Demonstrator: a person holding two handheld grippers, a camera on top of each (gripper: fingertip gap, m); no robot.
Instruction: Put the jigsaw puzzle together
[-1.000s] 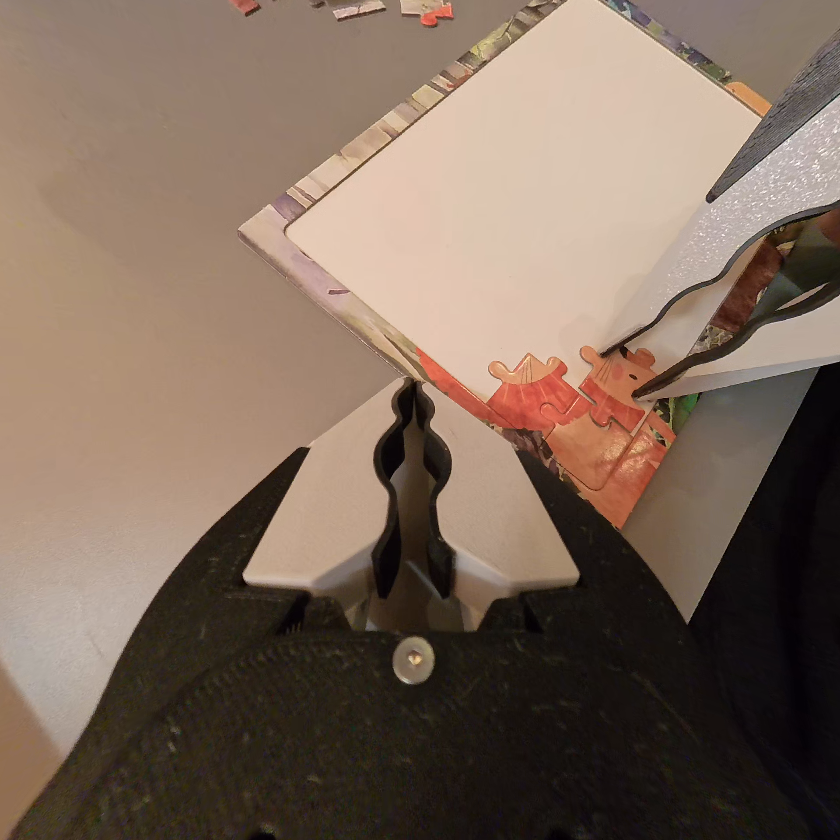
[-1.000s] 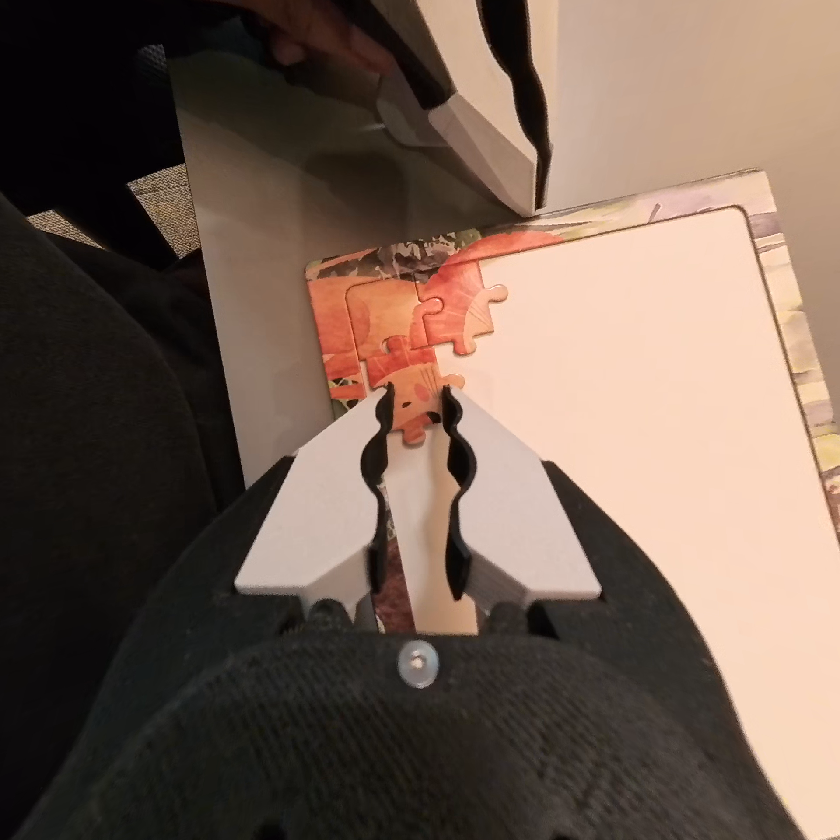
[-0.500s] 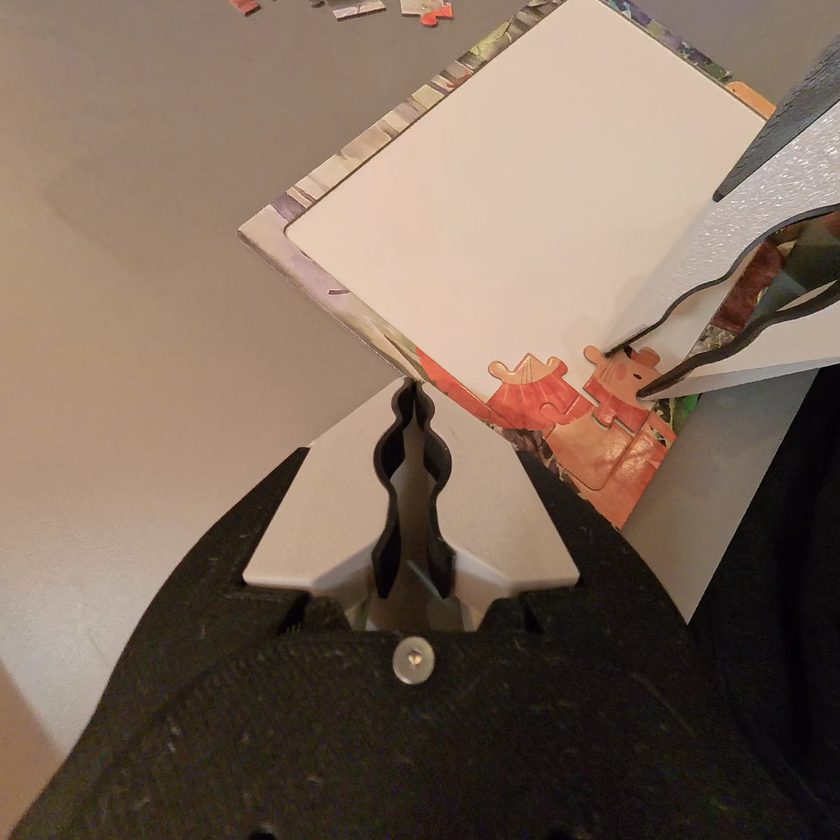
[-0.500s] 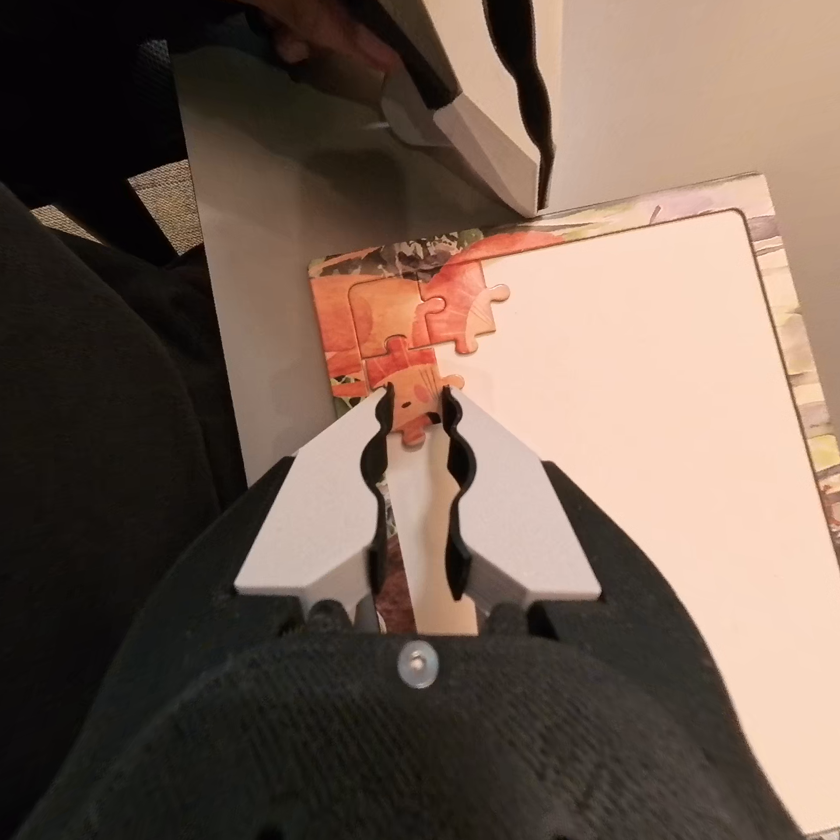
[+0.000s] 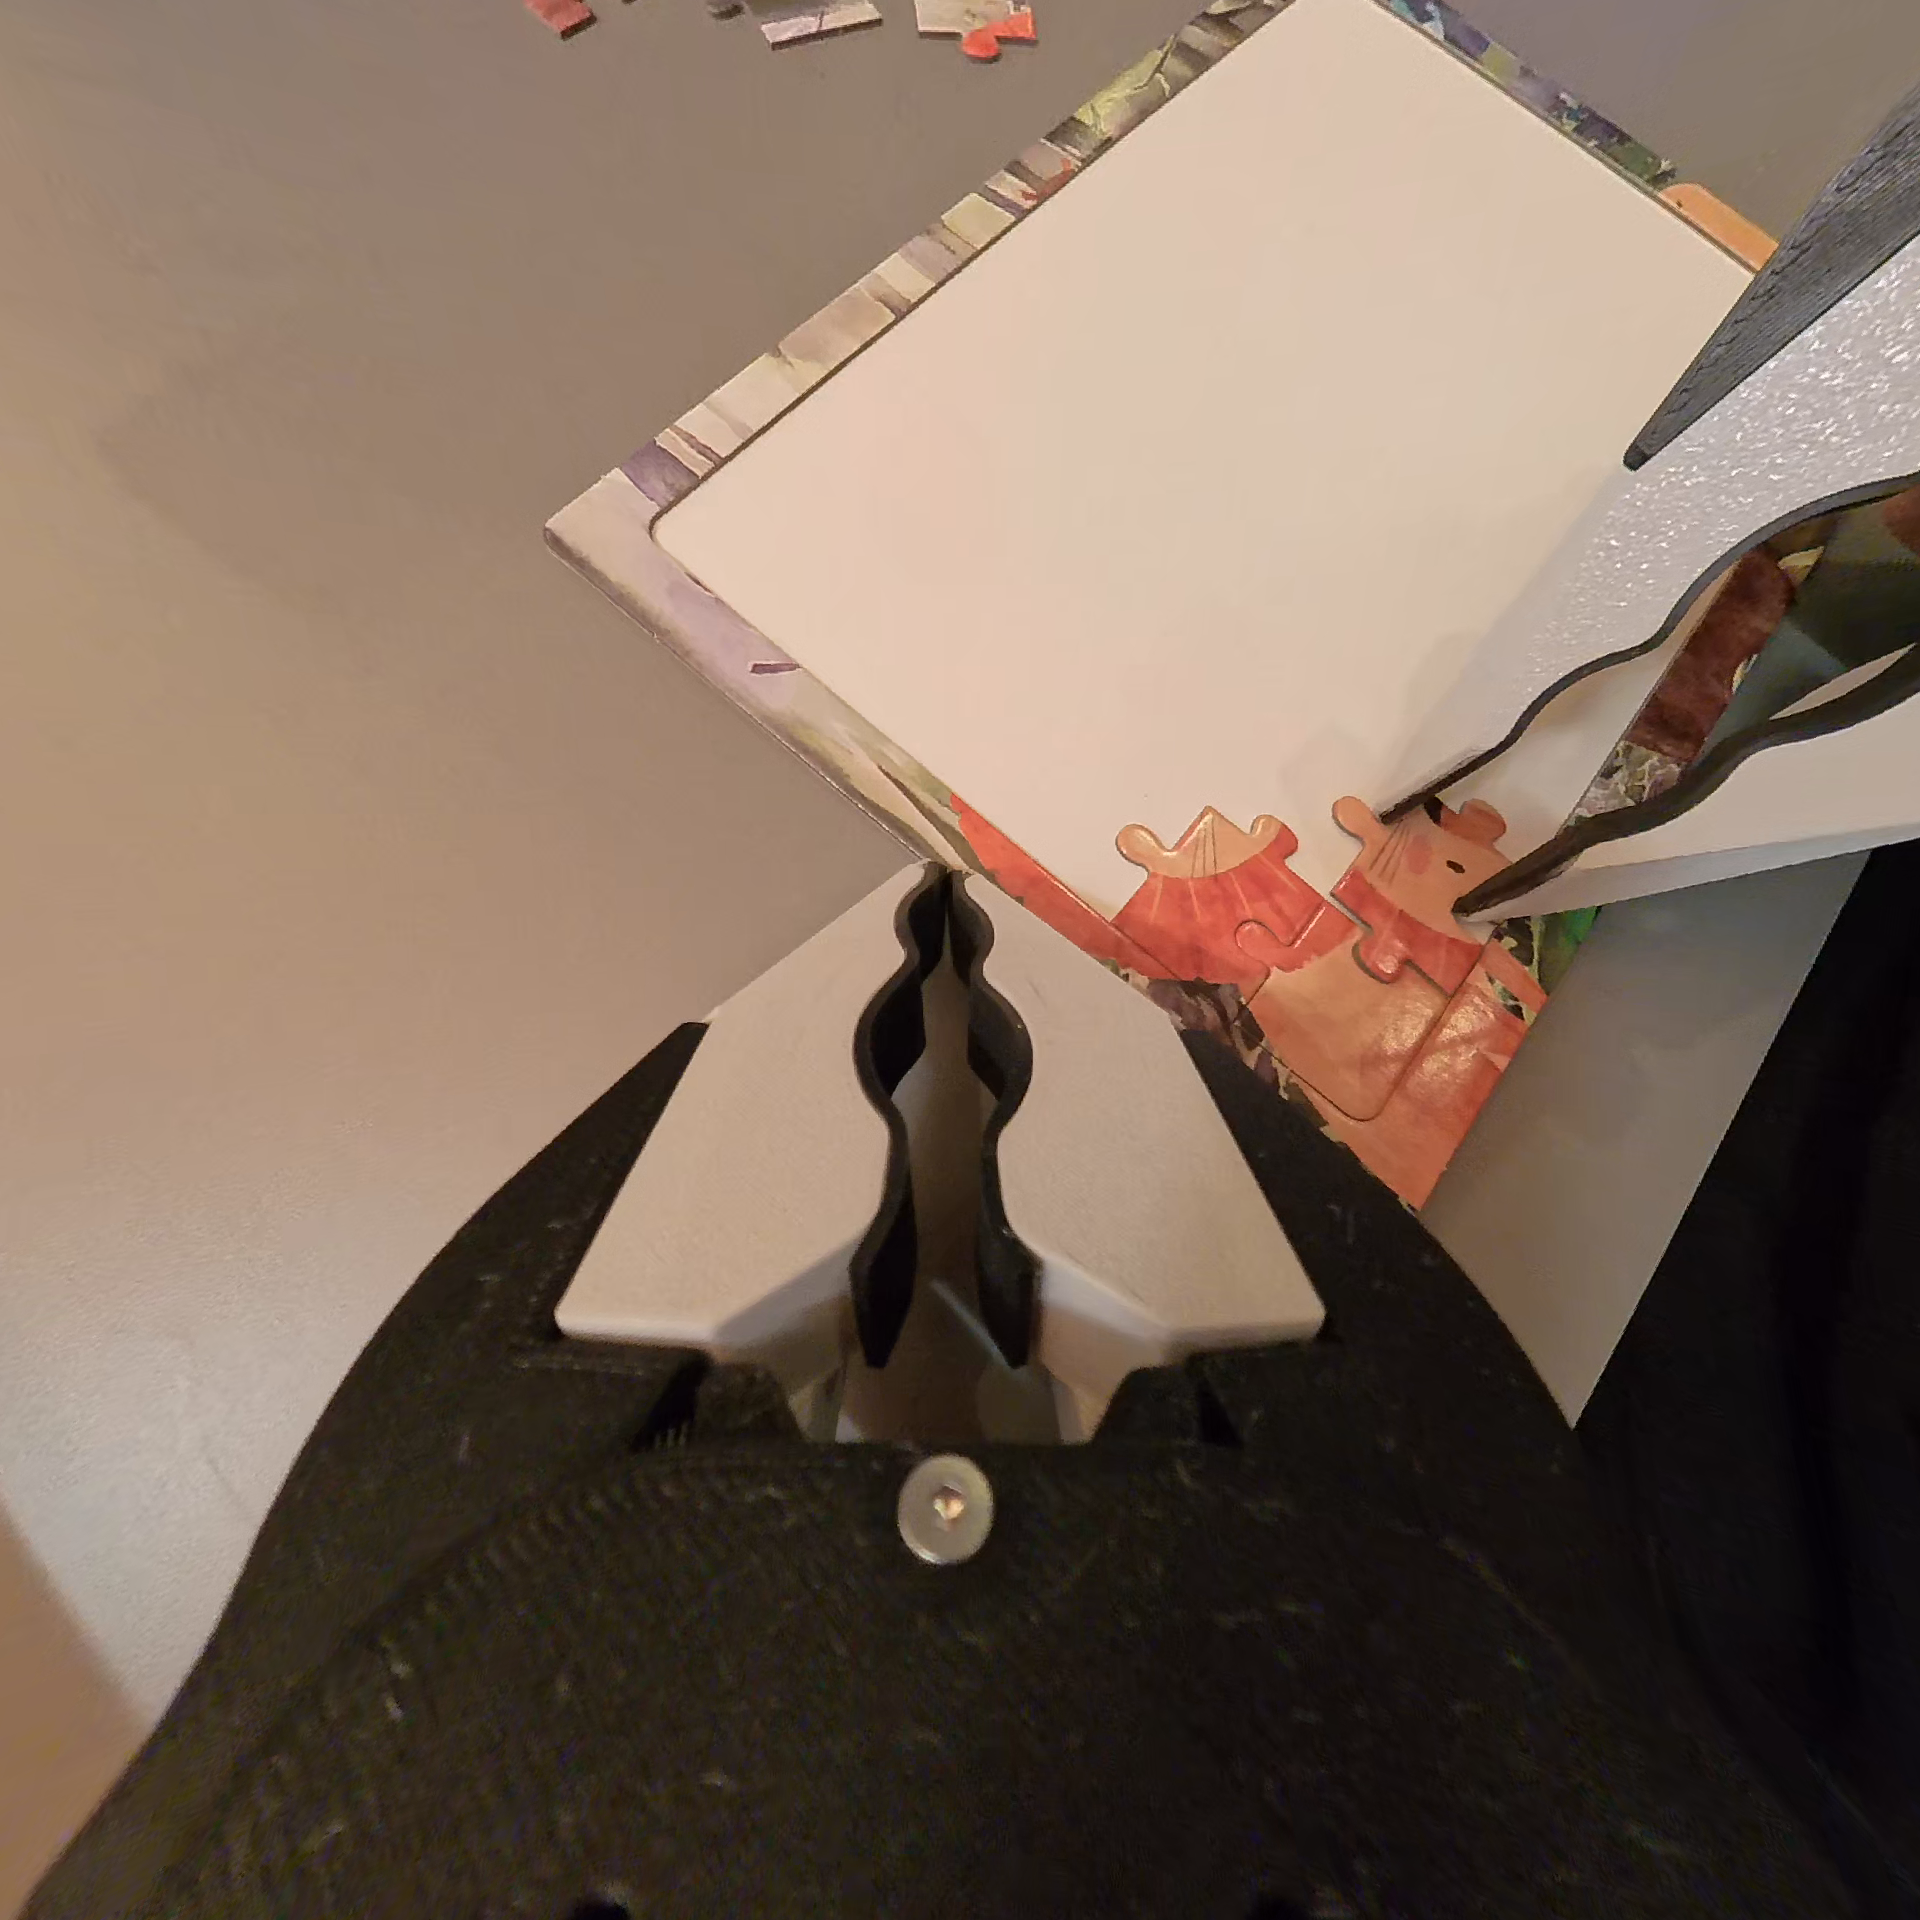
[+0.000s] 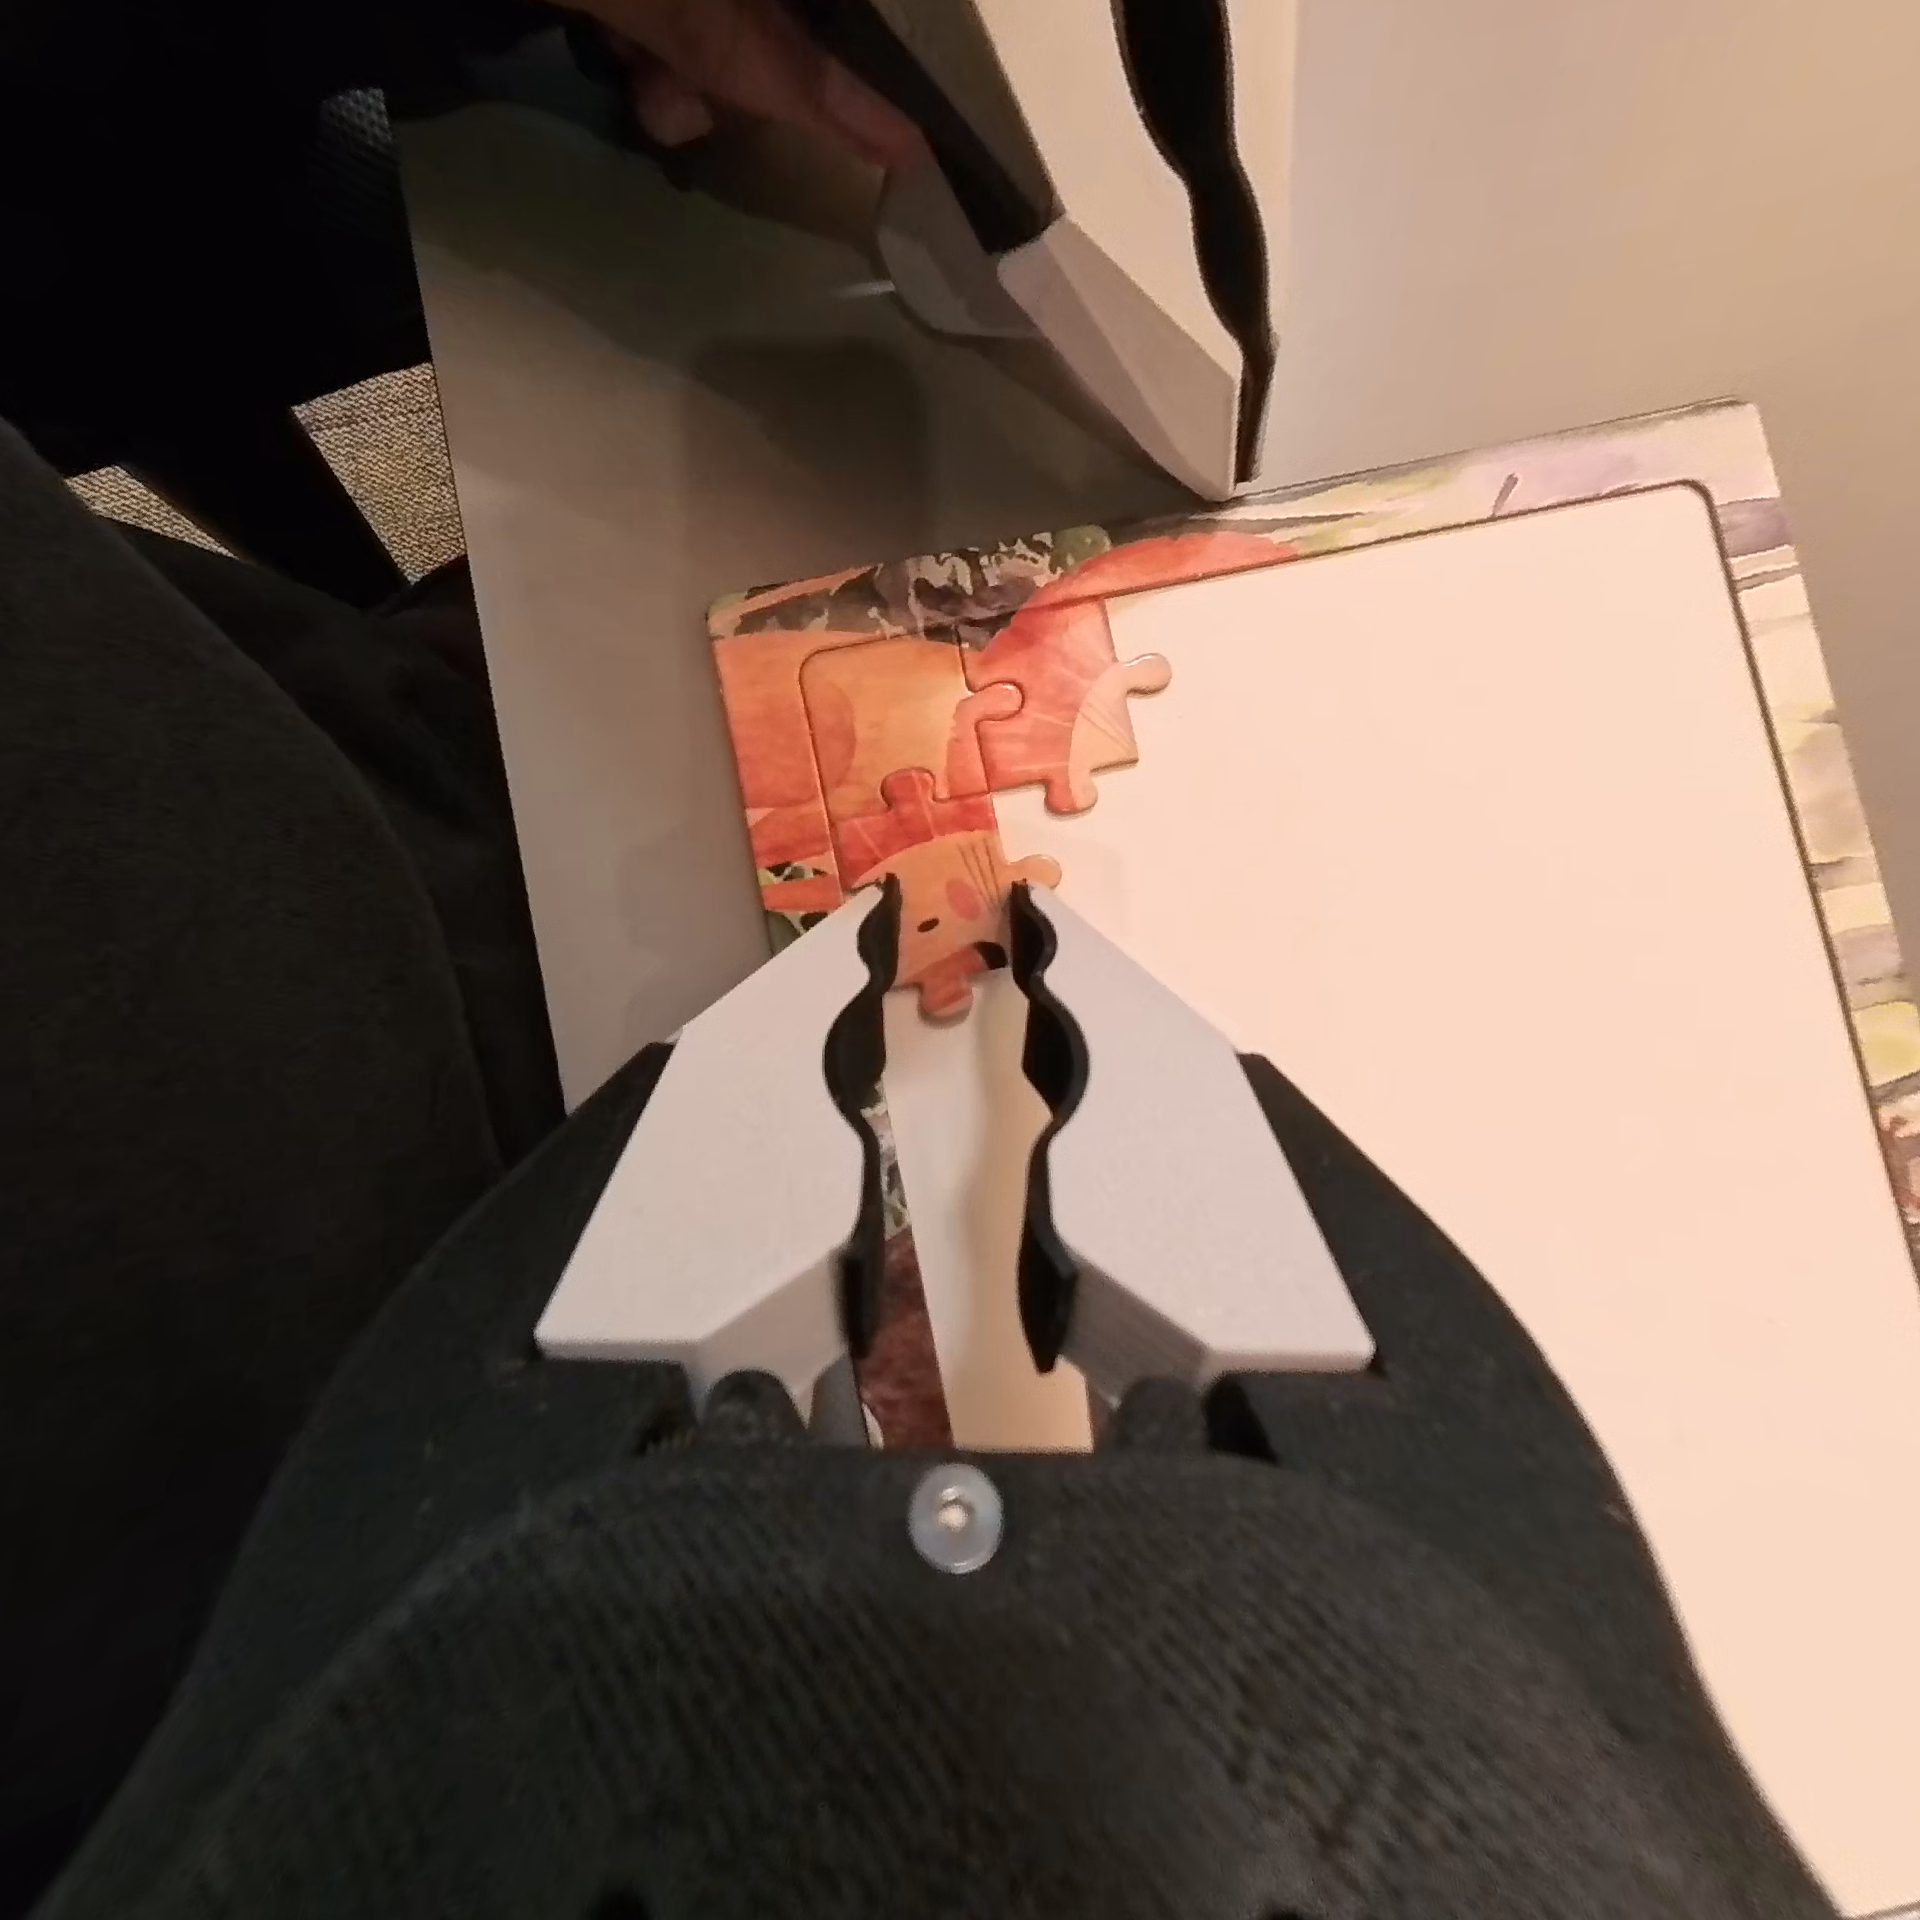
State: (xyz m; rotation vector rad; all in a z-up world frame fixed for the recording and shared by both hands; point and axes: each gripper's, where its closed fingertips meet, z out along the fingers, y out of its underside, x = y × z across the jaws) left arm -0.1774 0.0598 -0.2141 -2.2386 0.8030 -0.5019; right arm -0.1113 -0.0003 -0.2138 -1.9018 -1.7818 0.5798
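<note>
— What's on the table?

— A jigsaw puzzle tray (image 6: 1756,582) with a painted border lies flat on the grey table (image 5: 312,520), one corner close to the table's near edge. Most of its white bed is bare. Three pieces sit interlocked in the near corner: an orange corner piece (image 6: 883,717), a red-orange piece (image 6: 1060,717) beside it, and a piece showing an animal's face (image 6: 951,894).

— And the tools?

— The right gripper (image 6: 951,899) is down at the face piece, one black-lined fingertip on each side of it, the jaws a narrow gap apart. The tips look to touch the piece's edges; I cannot tell whether they squeeze it or merely flank it. The left gripper (image 5: 948,883) has its jaws pressed together with nothing between them, its tip at the tray's outer edge, on the border.

— Anything else?

— Loose pieces (image 5: 821,10) lie scattered at the far side of the table, well apart from the tray. Dark clothing fills the near edge of both views.
</note>
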